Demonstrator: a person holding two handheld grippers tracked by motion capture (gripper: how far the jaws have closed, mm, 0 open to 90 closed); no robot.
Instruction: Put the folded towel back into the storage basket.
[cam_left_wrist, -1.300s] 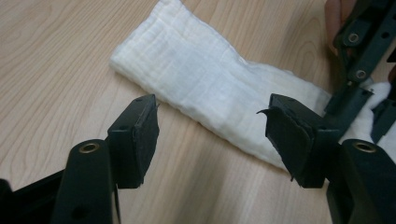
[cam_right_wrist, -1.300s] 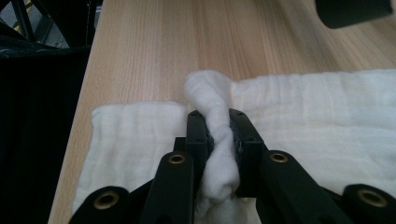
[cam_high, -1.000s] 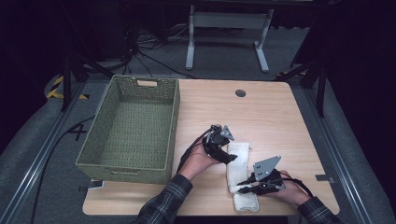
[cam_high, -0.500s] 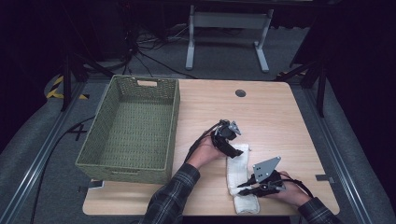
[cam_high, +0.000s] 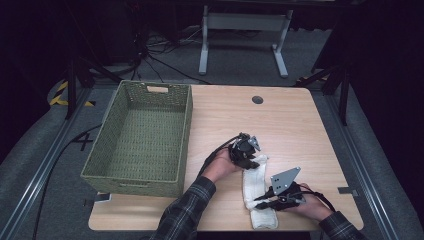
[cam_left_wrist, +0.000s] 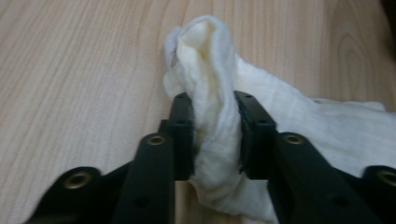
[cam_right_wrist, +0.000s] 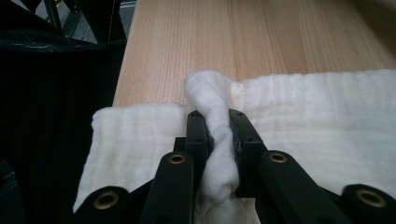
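Observation:
A folded white cloth (cam_high: 256, 192) lies lengthwise on the wooden table (cam_high: 290, 127) near its front edge. My left gripper (cam_high: 248, 161) is at the cloth's far end, shut on a bunched fold of the cloth (cam_left_wrist: 212, 93) that stands up between its jaws. My right gripper (cam_high: 260, 201) is at the near part of the cloth, coming from the right, shut on a pinched ridge of the cloth (cam_right_wrist: 212, 107). The cloth's edge nearly reaches the table's front edge in the right gripper view.
A green woven basket (cam_high: 142, 135) stands empty on the table's left half, with a handle slot at its far end. A round cable hole (cam_high: 257, 99) is near the table's back edge. A white metal stand (cam_high: 240, 30) is on the floor behind the table.
My left gripper has moved right and slightly toward me, drawing the cloth's far end into a narrower fold. The right gripper has stayed near the front edge, holding the cloth.

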